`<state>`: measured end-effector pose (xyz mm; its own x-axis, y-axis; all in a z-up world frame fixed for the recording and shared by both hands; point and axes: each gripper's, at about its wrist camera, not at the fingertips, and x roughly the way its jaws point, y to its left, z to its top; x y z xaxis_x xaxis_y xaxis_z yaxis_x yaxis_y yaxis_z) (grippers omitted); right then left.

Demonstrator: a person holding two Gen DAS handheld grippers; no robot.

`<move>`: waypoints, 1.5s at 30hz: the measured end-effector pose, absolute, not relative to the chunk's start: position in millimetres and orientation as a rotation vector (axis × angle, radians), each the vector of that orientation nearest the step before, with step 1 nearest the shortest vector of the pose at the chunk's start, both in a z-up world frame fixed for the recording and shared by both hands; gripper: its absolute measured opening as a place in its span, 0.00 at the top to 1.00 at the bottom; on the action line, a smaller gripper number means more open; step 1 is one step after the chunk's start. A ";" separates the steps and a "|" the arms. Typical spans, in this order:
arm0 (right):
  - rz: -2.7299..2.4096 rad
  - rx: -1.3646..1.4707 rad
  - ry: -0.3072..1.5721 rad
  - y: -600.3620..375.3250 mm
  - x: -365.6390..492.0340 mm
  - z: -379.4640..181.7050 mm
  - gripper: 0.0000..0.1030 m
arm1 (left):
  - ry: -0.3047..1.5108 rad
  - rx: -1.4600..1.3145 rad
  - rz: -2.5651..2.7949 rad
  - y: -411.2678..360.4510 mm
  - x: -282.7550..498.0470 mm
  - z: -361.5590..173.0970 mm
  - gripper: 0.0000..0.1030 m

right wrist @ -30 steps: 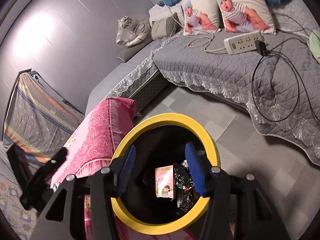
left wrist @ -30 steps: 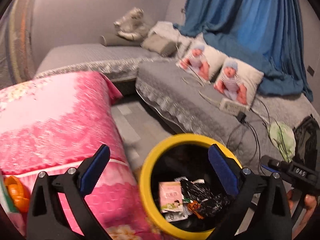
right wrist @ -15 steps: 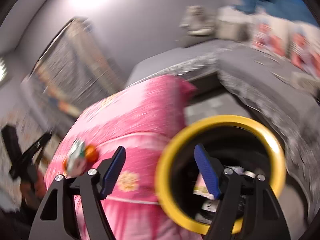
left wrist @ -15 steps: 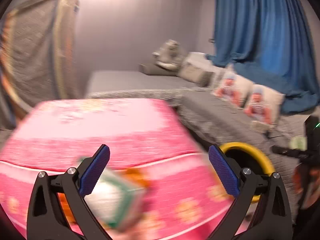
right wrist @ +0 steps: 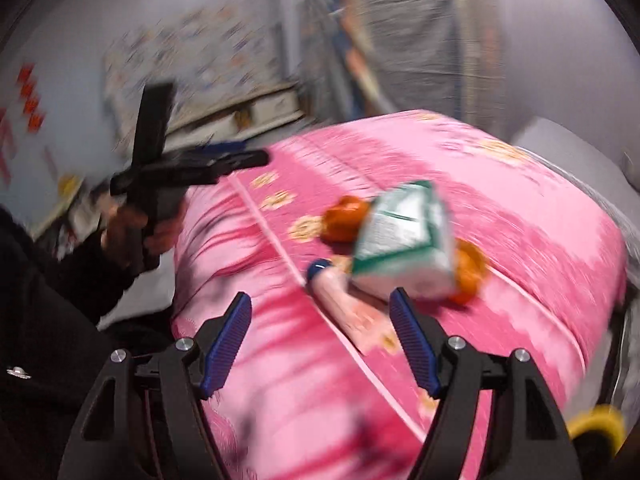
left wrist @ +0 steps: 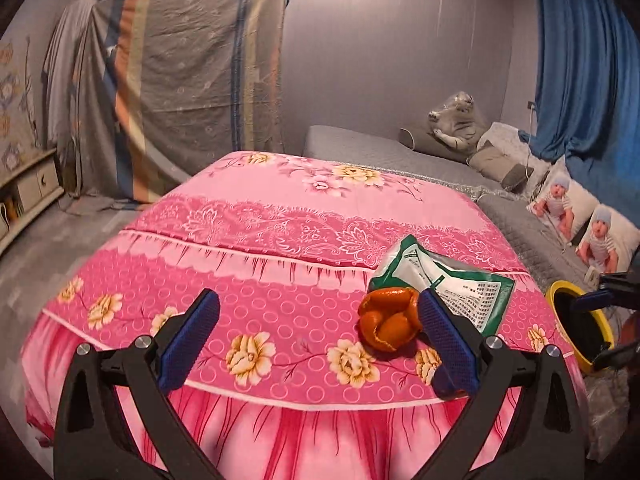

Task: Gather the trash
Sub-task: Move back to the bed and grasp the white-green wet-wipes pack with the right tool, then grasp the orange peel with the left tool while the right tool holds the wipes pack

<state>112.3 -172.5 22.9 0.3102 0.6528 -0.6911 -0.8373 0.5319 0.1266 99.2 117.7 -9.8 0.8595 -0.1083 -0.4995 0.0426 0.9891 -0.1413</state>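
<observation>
**Both claws swing from bin to pink bed**

Both views have turned away from the yellow bin [left wrist: 576, 328], which a second ago filled them and now sits at the far right edge of the left view, beside the bed [left wrist: 280, 248]. On the pink floral cover lies the trash: a green-and-white packet [left wrist: 448, 280] with small printed text too fine to read, and orange peel [left wrist: 390, 318] touching its near corner. The right view, blurred, shows the same packet [right wrist: 404, 240] with peel on either side of it and a pink tube with a dark cap [right wrist: 344, 300] lying just in front.

The left claw [left wrist: 316, 344] is spread wide and holds nothing; its right pad appears just beside the peel. The right claw [right wrist: 320, 344] has just been opening and stands spread, with nothing between its pads, the tube just beyond them. A hand [right wrist: 136, 228] in a dark sleeve grips the left claw's handle.
</observation>
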 end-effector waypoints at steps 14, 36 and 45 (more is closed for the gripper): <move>0.803 -0.076 0.987 -183.3 206.1 8.5 0.43 | 0.568 -0.152 -0.143 120.1 94.4 -32.7 0.08; 0.716 0.007 1.121 -155.5 234.5 -25.7 0.84 | 0.614 -0.112 -0.149 106.4 104.1 -43.1 0.08; 0.702 0.183 0.982 -208.3 219.6 24.9 0.85 | 0.697 -0.098 -0.233 98.9 124.5 -51.1 0.08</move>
